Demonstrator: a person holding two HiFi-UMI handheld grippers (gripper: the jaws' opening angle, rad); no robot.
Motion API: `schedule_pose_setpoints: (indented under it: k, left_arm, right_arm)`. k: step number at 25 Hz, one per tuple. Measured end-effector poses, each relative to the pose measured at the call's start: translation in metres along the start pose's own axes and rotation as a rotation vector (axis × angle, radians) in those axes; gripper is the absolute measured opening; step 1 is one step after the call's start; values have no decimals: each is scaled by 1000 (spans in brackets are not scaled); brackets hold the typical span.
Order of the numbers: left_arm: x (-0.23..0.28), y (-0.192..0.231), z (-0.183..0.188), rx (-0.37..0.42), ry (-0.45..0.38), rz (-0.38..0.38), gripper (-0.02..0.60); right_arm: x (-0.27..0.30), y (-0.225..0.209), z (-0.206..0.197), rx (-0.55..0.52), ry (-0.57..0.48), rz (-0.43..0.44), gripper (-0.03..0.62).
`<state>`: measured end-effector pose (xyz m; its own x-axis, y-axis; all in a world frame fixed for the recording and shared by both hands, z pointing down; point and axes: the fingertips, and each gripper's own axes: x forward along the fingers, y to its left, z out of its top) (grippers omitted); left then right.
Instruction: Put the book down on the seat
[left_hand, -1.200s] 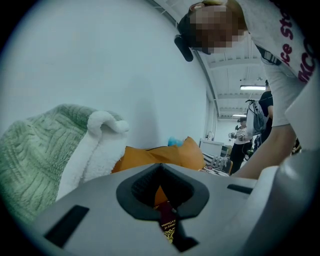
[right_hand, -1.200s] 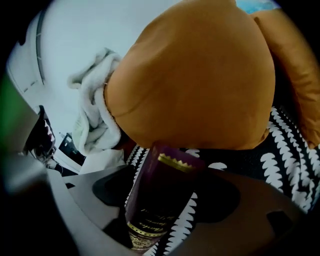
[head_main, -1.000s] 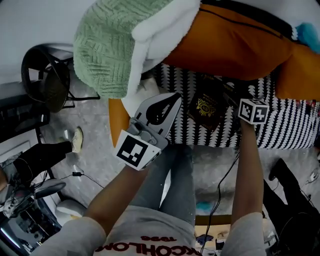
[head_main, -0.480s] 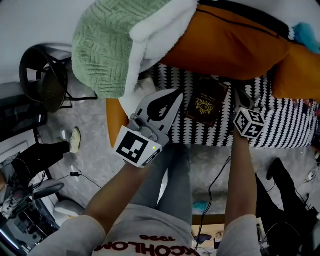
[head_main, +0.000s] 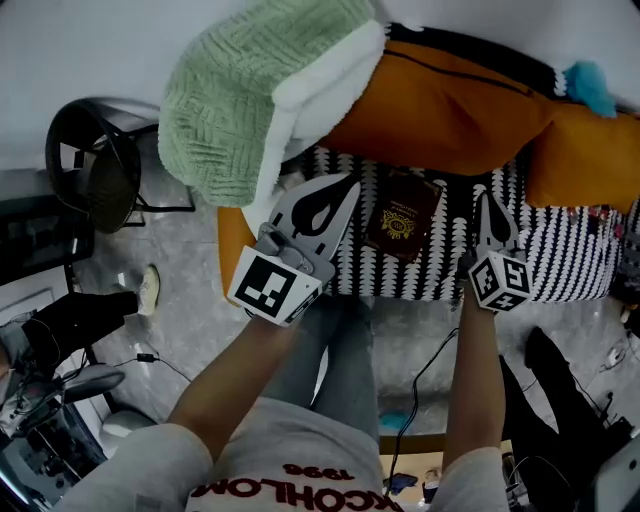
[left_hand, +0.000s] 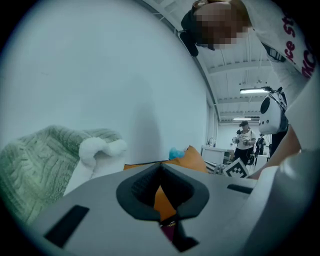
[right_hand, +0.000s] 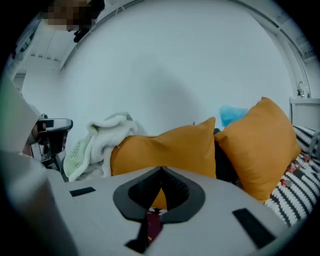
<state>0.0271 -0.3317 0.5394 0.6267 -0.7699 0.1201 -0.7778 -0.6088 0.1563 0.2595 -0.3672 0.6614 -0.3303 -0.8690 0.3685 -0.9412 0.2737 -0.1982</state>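
We see the book (head_main: 402, 217), maroon with a gold emblem on its cover, lying flat and face up on the seat (head_main: 560, 250), which has a black-and-white patterned cover. Its far edge sits just beside the lower edge of a large orange cushion (head_main: 450, 110) that leans at the back of the seat. The book lies between our two tools, and neither one holds it. The left tool (head_main: 348, 190) points at the seat from the left with its tip just beside the book's left edge. In the left gripper view its jaws are clenched together with nothing between them, and only a sliver of orange cushion and a bit of maroon show through the opening behind the tip. The right tool (head_main: 486, 198) is to the right of the book and clearly apart from it, over the patterned cover. Its jaws are also closed on nothing, and the right gripper view shows the book only as a maroon strip beyond the meeting jaws. A second orange cushion (head_main: 590, 160) stands further right, with something blue (head_main: 588, 85) behind it. A green knitted blanket (head_main: 240, 110) with a white fleecy lining (head_main: 320, 75) is heaped over the left end of the seat, and a black chair (head_main: 90, 165) stands on the floor to the left.
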Motion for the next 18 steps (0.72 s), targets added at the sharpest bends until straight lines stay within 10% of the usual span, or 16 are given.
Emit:
schedule_pose_setpoints:
  k: [18]
  left_arm:
    - [-41, -22, 111, 87, -47, -19, 15]
  right_arm:
    - [-142, 71, 164, -41, -179, -58, 26]
